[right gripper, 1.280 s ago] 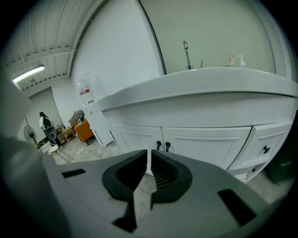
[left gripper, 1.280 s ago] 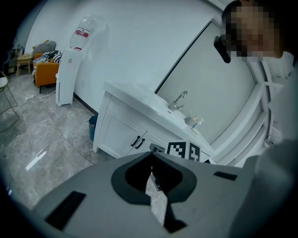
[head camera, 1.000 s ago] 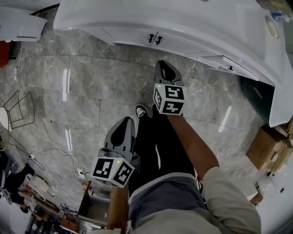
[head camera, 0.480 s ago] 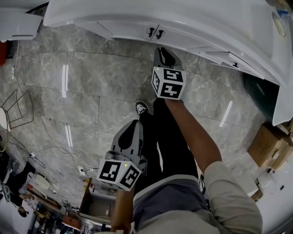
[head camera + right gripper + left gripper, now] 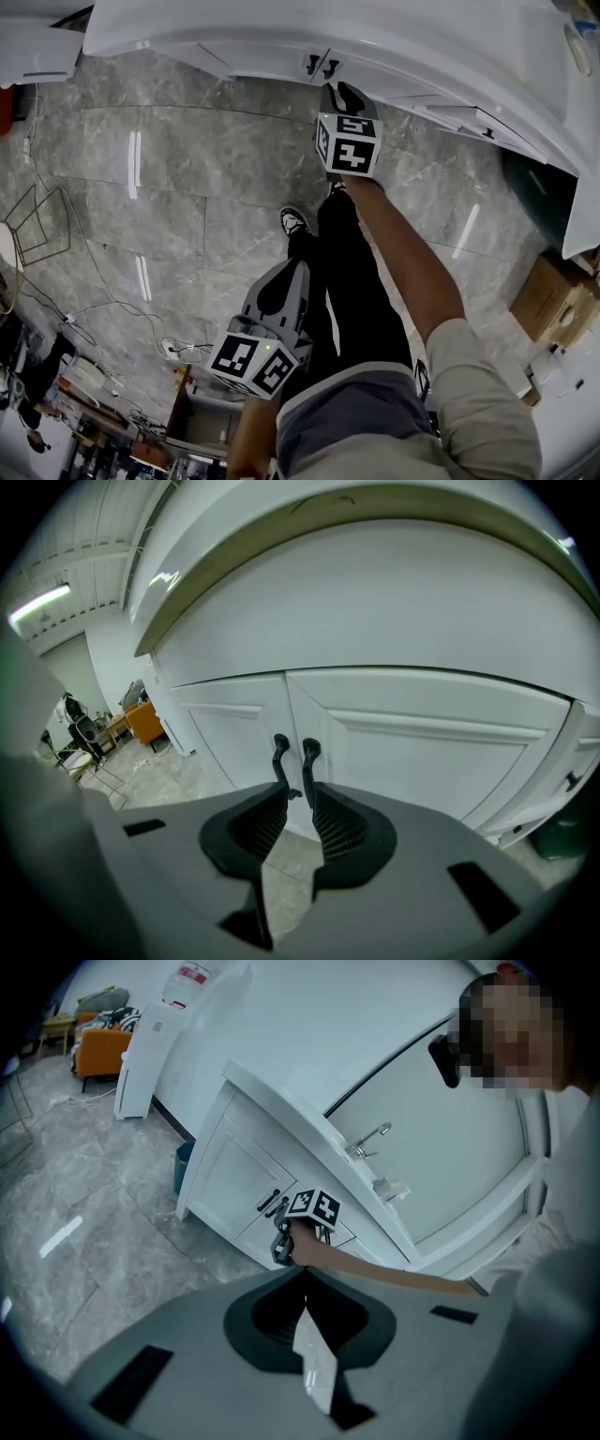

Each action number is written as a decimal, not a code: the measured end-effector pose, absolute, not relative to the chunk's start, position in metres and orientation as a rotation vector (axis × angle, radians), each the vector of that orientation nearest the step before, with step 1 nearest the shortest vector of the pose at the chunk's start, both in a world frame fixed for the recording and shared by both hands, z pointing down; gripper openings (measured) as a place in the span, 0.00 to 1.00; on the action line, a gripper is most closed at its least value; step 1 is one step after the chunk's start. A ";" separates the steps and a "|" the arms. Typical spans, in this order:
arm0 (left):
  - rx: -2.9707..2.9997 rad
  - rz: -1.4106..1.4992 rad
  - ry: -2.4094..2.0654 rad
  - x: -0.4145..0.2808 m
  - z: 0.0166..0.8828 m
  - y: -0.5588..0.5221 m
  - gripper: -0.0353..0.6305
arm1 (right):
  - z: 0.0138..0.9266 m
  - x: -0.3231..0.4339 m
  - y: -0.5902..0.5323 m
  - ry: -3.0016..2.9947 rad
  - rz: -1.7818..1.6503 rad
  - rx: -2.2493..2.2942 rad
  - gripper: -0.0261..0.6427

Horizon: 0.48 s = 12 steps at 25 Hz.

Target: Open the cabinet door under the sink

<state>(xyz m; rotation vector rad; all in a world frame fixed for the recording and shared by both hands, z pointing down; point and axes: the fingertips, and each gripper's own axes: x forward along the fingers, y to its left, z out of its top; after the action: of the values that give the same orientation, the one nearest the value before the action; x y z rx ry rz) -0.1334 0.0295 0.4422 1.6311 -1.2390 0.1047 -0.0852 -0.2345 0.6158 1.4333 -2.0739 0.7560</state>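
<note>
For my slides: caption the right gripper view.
Right gripper, jaws slightly apart, faces two black handles on closed white cabinet doors.

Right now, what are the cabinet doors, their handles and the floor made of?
Cabinet doors: likely painted wood or MDF, white satin, framed panels.
Handles: probably metal, thin black curved bars.
Floor: polished stone or stone-look tile, grey veining, grout lines, glossy light streaks.

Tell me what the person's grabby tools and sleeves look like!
Both the left tool and the right tool are smooth grey plastic with black ribbed pads inside. Each carries a white cube printed with black square markers. The person wears a pale beige sleeve.
</note>
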 end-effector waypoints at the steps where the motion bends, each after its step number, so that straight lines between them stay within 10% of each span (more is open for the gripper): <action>1: 1.631 0.113 -1.241 -0.134 0.444 0.030 0.05 | 0.618 -0.086 -0.237 -2.075 0.753 1.431 0.14; 12: 1.606 0.129 -1.256 -0.143 0.456 0.028 0.05 | 0.635 -0.092 -0.256 -2.029 0.785 1.462 0.16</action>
<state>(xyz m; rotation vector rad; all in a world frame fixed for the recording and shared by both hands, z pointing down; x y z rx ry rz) -0.1427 0.0277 0.4557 1.6056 -1.2562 0.1292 -0.0916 -0.2562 0.6353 1.4622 -2.0288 0.7853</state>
